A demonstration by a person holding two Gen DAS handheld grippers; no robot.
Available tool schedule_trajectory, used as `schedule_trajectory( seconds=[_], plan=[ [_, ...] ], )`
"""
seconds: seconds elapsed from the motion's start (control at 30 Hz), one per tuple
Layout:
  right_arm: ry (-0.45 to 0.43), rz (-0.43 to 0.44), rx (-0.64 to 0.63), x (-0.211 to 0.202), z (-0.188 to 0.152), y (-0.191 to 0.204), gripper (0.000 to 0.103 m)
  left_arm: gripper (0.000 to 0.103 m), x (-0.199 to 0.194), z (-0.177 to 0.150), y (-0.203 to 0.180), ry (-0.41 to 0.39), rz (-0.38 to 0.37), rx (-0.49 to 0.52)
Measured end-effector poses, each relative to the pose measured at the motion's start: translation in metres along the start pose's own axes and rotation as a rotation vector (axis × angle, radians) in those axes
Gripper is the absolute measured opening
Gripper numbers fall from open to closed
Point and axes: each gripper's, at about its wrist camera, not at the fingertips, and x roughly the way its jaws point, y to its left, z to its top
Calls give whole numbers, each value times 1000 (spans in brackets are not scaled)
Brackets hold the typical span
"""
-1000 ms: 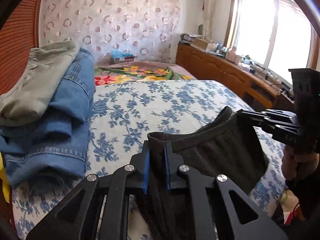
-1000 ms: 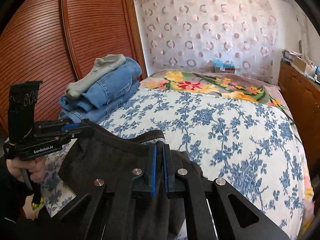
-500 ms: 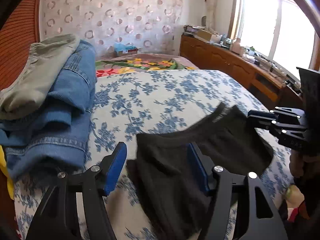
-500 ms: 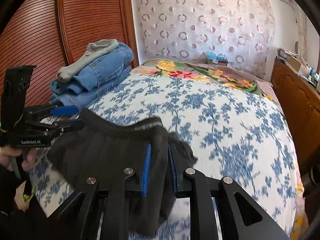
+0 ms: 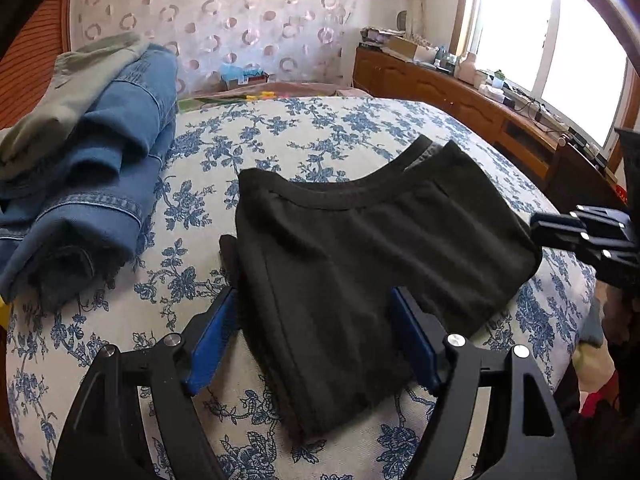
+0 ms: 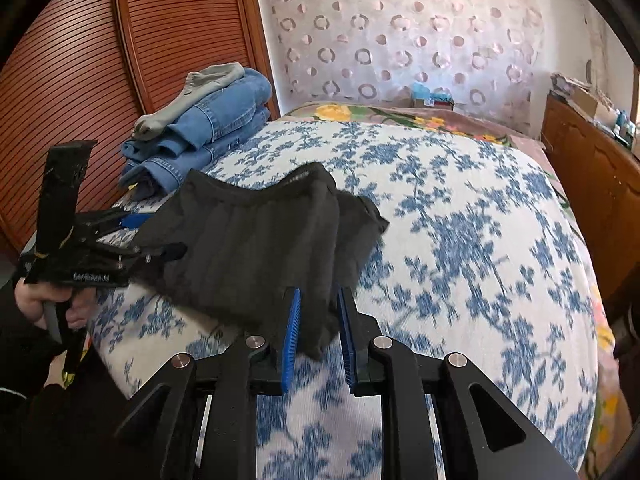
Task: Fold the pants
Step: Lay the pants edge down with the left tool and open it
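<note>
Bed (image 5: 360, 128) with blue floral sheet is the work surface, giving room to lay things flat. Stack of folded jeans (image 5: 100, 168) sits at the bed's far-left edge, likely the finished pile. Dark pants (image 5: 360, 248), folded compact, lie on the bed near its front edge, just set down. Left tool (image 5: 316, 344) opening, released, cloth between its pads untouched. Right tool (image 6: 318, 334) slightly apart, pants corner hanging loose between, not clenched.
</note>
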Motion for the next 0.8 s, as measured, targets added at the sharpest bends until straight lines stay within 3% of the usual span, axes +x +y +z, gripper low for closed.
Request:
schedule_trajectory(
  seconds=[0.6,0.67,0.8],
  plan=[
    [74,1,-51,7,-18,11,19,77,4,-4,4,14,4,-26],
    [66,20,-53,6,-18,9,5,77,5,-4,5,17,5,-30],
    [25,3,-57,-5,-18,4,1,77,6,-3,3,22,20,-18]
  ],
)
